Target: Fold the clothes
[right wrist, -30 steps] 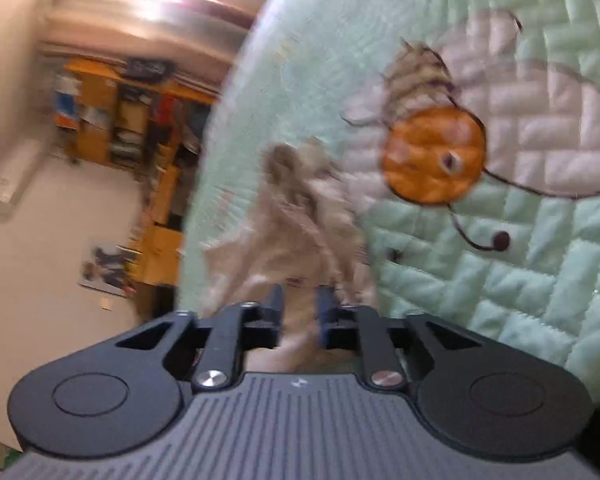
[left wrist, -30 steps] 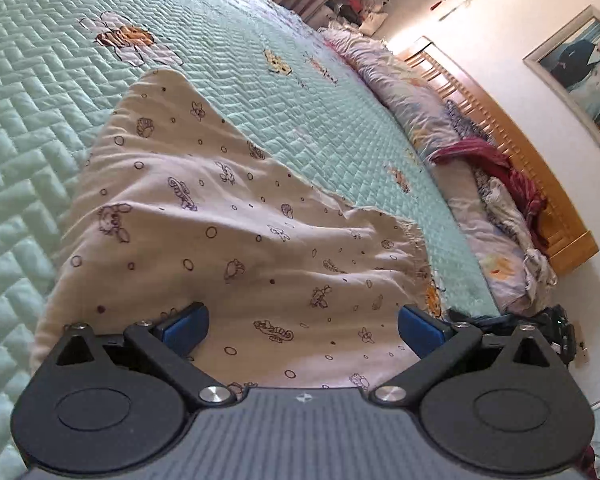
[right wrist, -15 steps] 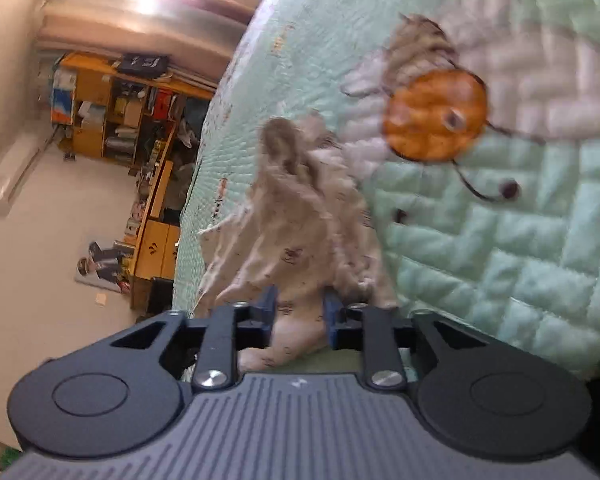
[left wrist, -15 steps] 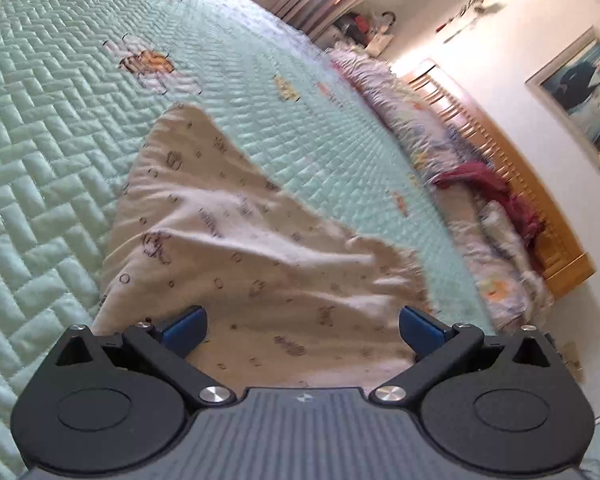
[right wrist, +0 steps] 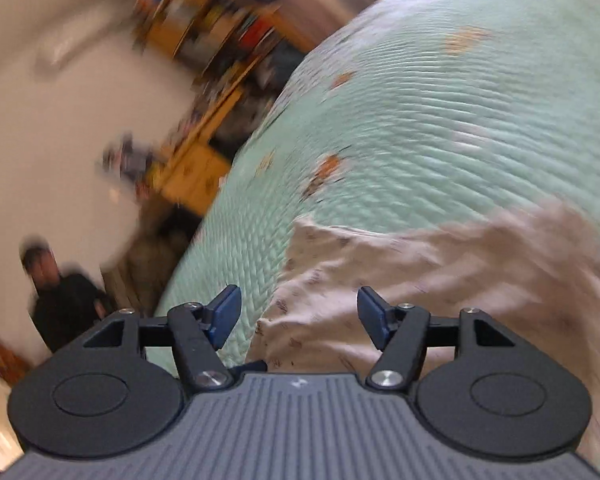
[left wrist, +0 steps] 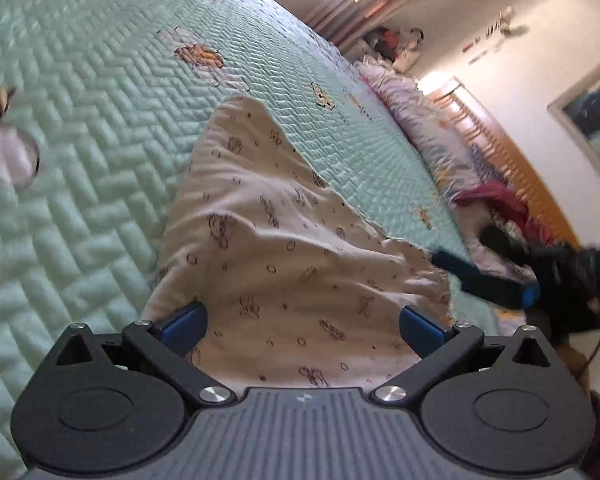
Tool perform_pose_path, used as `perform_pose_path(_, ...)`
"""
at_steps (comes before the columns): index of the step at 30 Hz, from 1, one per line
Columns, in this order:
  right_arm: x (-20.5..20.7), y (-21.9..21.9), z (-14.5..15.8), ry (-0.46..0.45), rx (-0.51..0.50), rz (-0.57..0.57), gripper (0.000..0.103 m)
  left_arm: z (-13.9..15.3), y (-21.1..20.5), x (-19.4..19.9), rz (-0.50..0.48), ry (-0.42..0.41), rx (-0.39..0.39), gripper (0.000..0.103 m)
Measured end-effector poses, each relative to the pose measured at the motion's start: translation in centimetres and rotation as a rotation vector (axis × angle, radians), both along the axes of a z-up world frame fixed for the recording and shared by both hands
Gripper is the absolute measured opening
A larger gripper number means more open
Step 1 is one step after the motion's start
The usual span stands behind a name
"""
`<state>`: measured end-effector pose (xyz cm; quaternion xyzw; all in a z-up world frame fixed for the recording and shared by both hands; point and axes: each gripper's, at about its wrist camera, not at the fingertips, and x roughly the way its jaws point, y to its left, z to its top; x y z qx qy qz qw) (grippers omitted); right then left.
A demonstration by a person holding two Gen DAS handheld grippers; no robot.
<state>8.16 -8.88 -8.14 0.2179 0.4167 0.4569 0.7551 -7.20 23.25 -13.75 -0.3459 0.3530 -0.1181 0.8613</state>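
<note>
A cream garment (left wrist: 284, 240) printed with small animals lies spread on the green quilted bedspread (left wrist: 100, 128). My left gripper (left wrist: 302, 326) hovers over the garment's near edge, open wide, with its blue pads (left wrist: 184, 322) clear of the cloth. In the left wrist view my right gripper (left wrist: 460, 252) shows blurred at the garment's right corner. In the right wrist view the right gripper (right wrist: 300, 314) is opening its jaws. The garment (right wrist: 420, 272) lies below and between them, and the pads (right wrist: 226, 312) do not press on it. That view is motion-blurred.
Pillows (left wrist: 428, 136) and a red cloth (left wrist: 496, 196) lie along the wooden headboard (left wrist: 512, 152) at the right. A framed picture (left wrist: 592, 116) hangs on the wall. Orange shelves (right wrist: 220, 40) stand beyond the bed. A blurred dark figure (right wrist: 60, 292) shows at the left.
My right gripper has let go of the bunched garment, widened its jaws, rolled and swung up and away. It now shows in the left wrist view. The left gripper drew back a little, still open.
</note>
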Motion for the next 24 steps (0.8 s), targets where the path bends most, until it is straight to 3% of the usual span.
perform_pose_path(5, 2.0, 8.5, 0.2, -0.009, -0.035, 0.182, 0.065, -0.7, 0.5, -0.8, 0.020, -0.025, -0.052, 0.102)
perform_pose_path(9, 6.0, 13.4, -3.0, 0.133, -0.068, 0.198, 0.065, -0.7, -0.1, -1.4, 0.009, -0.041, -0.027, 0.102)
perform_pose_path(11, 8.4, 15.0, -5.6, 0.205, -0.088, 0.154, 0.058, -0.8, -0.3, -1.5, 0.005, -0.038, -0.017, 0.102)
perform_pose_path(12, 9.5, 15.2, -6.8, 0.246, -0.079, 0.108, 0.041, -0.8, -0.4, -1.5, 0.004, -0.036, -0.016, 0.102)
perform_pose_path(13, 10.4, 15.0, -7.8, 0.287, -0.051, 0.054, 0.015, -0.8, -0.5, -1.5, 0.002, -0.035, -0.014, 0.102)
perform_pose_path(14, 11.3, 14.8, -8.6, 0.318, -0.035, 0.004, 0.000, -0.9, -0.5, -1.6, 0.002, -0.036, -0.015, 0.102)
perform_pose_path(18, 11.5, 14.3, -9.0, 0.298, -0.013, -0.022, 0.000, -1.0, -0.3, -1.7, -0.004, -0.041, -0.028, 0.102)
perform_pose_path(20, 10.9, 13.8, -8.2, 0.276, 0.000, -0.023, 0.005, -1.3, 0.2, -1.7, 0.003, -0.041, -0.062, 0.102)
perform_pose_path(24, 9.1, 12.3, -6.1, 0.238, 0.079, -0.031, 0.047, -1.5, 0.7, -1.8, 0.011, -0.040, -0.107, 0.102)
